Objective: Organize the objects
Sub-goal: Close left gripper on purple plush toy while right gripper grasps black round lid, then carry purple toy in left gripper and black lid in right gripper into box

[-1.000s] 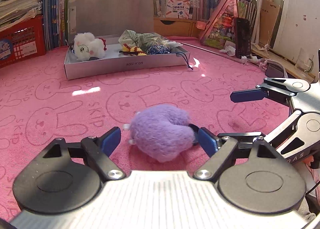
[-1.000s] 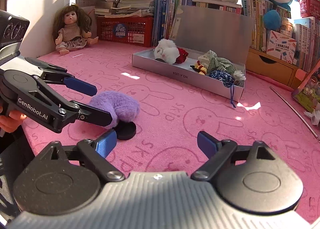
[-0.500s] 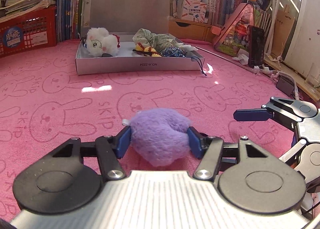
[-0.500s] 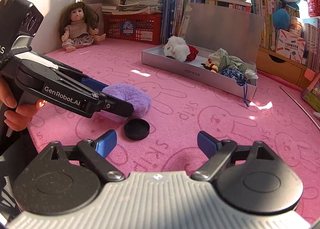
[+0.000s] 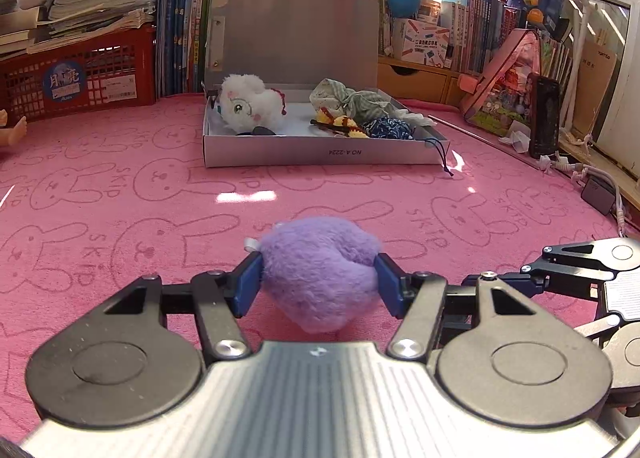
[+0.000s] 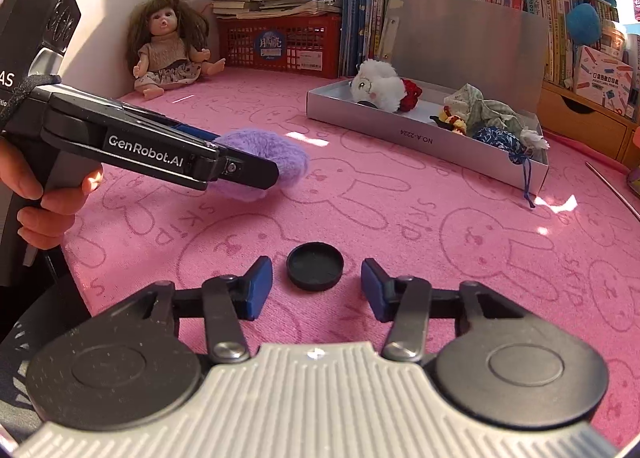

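A fluffy purple plush [image 5: 320, 274] is pinched between the blue pads of my left gripper [image 5: 318, 282], which is shut on it just above the pink rabbit-print cloth. From the right wrist view the same plush [image 6: 288, 157] sticks out past the left gripper [image 6: 248, 165], held by a person's hand. A round black cap [image 6: 315, 266] lies on the cloth between the fingers of my right gripper [image 6: 316, 278]. Its jaws are closing, with a small gap still showing on each side of the cap. The silver box [image 5: 320, 153] stands open farther back.
The box holds a white plush [image 5: 248, 105], a green cloth bundle [image 5: 352, 97] and a blue pouch [image 5: 392, 127]. A doll [image 6: 168, 45] sits at the back left by a red basket [image 5: 80, 77]. Books line the back wall. Cables and a phone [image 5: 544, 113] lie at right.
The left jaws closed onto the purple plush and carried it slightly off the black cap. The right gripper came up to the uncovered cap and its jaws narrowed around it.
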`<state>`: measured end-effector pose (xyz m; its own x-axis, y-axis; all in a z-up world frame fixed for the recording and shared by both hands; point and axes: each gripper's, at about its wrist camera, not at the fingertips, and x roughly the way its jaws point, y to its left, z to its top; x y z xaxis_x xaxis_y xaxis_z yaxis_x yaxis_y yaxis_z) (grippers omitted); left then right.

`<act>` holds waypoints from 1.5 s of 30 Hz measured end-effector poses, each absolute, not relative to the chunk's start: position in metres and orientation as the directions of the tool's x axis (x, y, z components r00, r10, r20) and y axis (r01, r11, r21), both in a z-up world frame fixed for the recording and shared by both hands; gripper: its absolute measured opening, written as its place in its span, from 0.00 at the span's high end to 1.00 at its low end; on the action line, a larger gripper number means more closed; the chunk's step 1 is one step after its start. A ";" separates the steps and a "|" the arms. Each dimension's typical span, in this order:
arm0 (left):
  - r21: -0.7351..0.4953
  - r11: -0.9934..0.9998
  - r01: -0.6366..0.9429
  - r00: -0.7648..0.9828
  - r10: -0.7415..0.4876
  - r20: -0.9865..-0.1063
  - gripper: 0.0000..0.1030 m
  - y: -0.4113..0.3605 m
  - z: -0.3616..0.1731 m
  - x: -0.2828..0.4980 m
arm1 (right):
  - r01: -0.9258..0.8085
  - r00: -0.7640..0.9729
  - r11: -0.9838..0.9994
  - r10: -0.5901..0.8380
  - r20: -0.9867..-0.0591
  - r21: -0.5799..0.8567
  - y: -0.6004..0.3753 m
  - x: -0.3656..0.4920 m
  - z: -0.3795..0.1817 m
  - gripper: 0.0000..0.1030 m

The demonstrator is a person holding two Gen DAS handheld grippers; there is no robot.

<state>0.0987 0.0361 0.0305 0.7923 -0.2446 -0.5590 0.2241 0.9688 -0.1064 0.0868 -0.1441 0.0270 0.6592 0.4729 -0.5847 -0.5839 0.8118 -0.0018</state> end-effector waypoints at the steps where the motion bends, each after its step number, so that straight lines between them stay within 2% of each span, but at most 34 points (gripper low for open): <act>1: -0.104 0.969 0.223 0.793 -0.243 -0.559 0.36 0.036 0.030 0.098 | -0.579 0.661 0.816 0.470 -0.585 0.001 -0.144 0.087 0.027 0.59; 3: -0.099 0.971 0.218 0.796 -0.235 -0.557 0.36 0.035 0.030 0.098 | -0.565 0.666 0.825 0.461 -0.586 0.006 -0.144 0.089 0.028 0.65; 9: -0.095 0.974 0.205 0.802 -0.223 -0.554 0.36 0.035 0.031 0.100 | -0.538 0.664 0.841 0.462 -0.588 0.054 -0.148 0.095 0.031 0.66; 45: -0.074 0.979 0.191 0.833 -0.201 -0.516 0.36 0.023 0.057 0.127 | -0.403 0.770 0.915 0.359 -0.528 0.035 -0.155 0.135 0.067 0.65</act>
<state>0.1273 0.0233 0.0570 0.8327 -0.2011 -0.5158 0.1907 0.9789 -0.0738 0.1353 -0.1548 0.0674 0.7698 0.3590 -0.5277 -0.4027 0.9147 0.0348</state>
